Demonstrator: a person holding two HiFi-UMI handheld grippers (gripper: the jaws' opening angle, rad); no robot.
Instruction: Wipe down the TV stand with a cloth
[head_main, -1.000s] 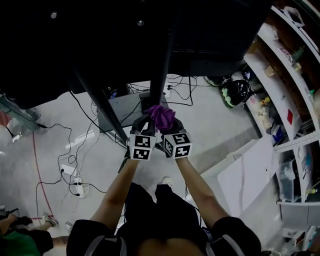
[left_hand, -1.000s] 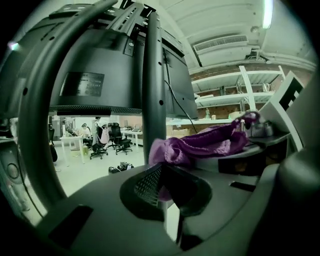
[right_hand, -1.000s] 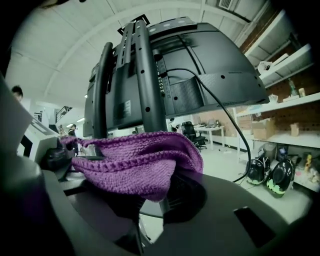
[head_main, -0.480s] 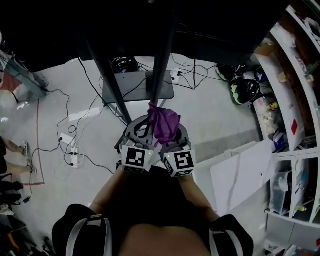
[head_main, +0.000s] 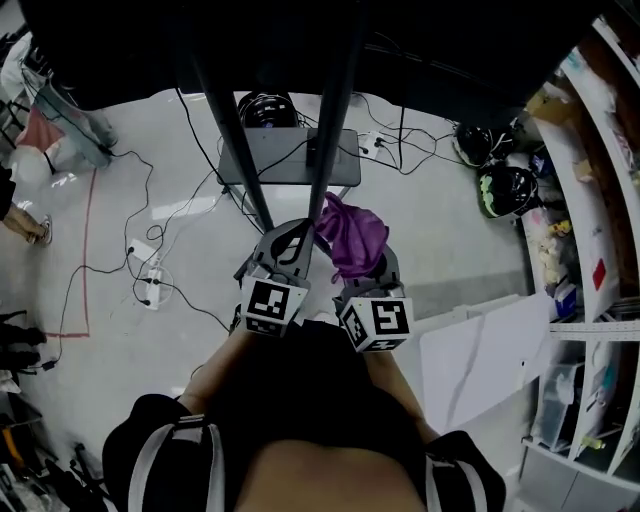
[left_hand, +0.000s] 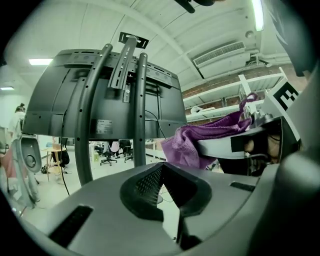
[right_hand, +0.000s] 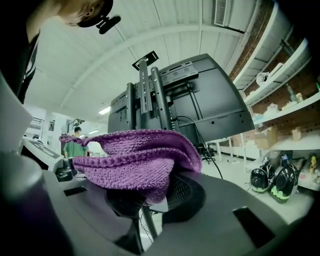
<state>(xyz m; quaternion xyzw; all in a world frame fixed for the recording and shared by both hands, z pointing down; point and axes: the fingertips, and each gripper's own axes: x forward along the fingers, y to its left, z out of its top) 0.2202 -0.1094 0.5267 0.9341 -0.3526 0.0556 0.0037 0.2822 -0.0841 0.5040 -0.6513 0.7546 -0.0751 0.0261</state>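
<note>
The black TV stand rises in front of me, with two dark poles (head_main: 332, 130) (left_hand: 140, 110) and a grey base plate (head_main: 280, 155) on the floor. My right gripper (head_main: 365, 262) (right_hand: 150, 197) is shut on a bunched purple cloth (head_main: 352, 238) (right_hand: 135, 157), which sits just right of the right-hand pole. The cloth (left_hand: 185, 145) also shows at the right of the left gripper view. Beside it, my left gripper (head_main: 290, 240) (left_hand: 162, 187) has its jaws together and holds nothing, close to the foot of the poles. The TV's black back (right_hand: 200, 95) fills the top of both gripper views.
Black cables and a white power strip (head_main: 150, 285) run over the floor at left. Helmets (head_main: 507, 188) lie by the shelving (head_main: 600, 200) on the right. A white board (head_main: 480, 345) lies at lower right. A person's feet show at the left edge.
Both grippers have drawn back toward my body with the cloth. The cloth has come off the right pole and now sits beside it. The base plate has come into fuller view.
</note>
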